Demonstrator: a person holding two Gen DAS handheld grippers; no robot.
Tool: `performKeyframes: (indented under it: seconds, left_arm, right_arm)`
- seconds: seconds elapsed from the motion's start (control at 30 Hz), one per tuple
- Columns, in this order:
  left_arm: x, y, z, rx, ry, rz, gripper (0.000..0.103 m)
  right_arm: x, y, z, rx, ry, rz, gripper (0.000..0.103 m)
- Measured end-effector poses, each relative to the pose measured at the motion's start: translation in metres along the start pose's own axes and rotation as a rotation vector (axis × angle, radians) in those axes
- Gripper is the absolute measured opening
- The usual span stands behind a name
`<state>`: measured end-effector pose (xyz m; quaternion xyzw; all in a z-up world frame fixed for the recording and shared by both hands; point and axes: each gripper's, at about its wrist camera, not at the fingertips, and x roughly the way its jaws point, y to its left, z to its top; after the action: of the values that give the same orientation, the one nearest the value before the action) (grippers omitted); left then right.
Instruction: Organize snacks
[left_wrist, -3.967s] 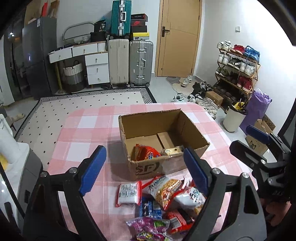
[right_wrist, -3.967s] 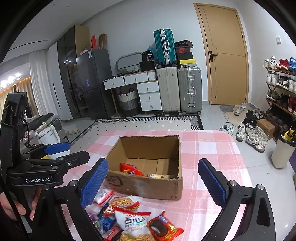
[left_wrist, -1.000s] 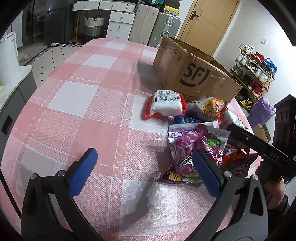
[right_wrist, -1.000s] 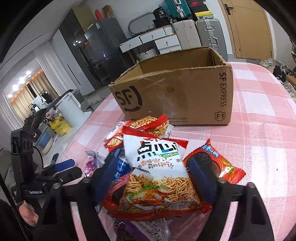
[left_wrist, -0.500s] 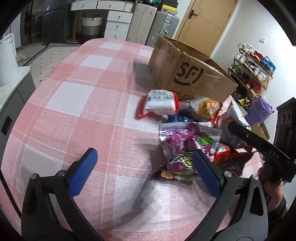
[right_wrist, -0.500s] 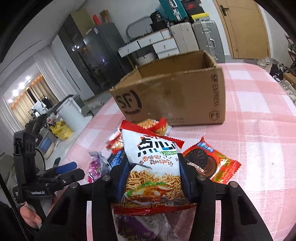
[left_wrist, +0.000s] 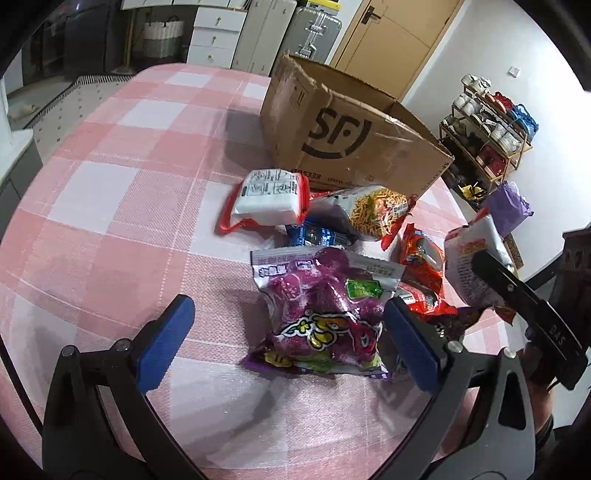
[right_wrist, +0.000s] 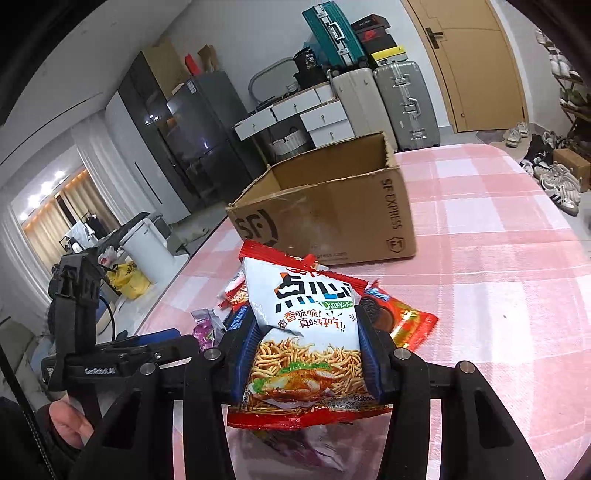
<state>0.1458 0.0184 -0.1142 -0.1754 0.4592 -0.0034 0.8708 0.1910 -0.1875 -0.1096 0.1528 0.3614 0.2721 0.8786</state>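
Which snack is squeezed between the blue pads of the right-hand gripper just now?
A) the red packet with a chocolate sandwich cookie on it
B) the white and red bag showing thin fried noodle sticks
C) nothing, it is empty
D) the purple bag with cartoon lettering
B: in the right wrist view the right gripper is shut on the noodle-stick bag, pads pressing both its sides, while the cookie packet lies on the table behind.

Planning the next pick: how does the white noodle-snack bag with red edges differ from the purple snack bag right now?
The white noodle-snack bag with red edges is clamped in the right gripper and lifted; the purple snack bag lies flat on the pink checked tablecloth, ungripped, with the open left gripper over it. Colours differ: white-red against purple. Both are sealed and outside the cardboard box.
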Motion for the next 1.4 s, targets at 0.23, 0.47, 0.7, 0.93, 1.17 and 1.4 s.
performKeyframes:
  seconds: [0.23,0.47,0.7,0.93,1.17,1.4]
  left_arm:
    - [0.008,-0.001,0.000,-0.018,0.016,-0.023,0.100]
    - [0.011,0.002,-0.001,-0.033,0.029,-0.119,0.076]
    - [0.017,0.002,-0.004,-0.015,0.062,-0.181,0.048]
    - [0.013,0.001,-0.010,0.008,0.044,-0.175,0.043]
    - [-0.005,0.003,-0.014,0.034,-0.007,-0.123,0.043]
    - [-0.040,-0.015,-0.016,0.132,-0.101,-0.081,0.043]
  right_arm:
    - [-0.010,-0.005,-0.005,0.013,-0.016,0.000,0.049]
    - [-0.014,-0.007,-0.007,0.017,-0.021,0.006,0.049]
    - [-0.018,-0.003,-0.008,0.013,-0.029,0.003,0.049]
    - [-0.034,0.006,-0.010,0.000,-0.044,-0.010,0.049]
    - [-0.048,0.017,-0.012,-0.014,-0.062,-0.020,0.049]
    - [-0.060,0.033,-0.013,-0.040,-0.074,-0.014,0.049]
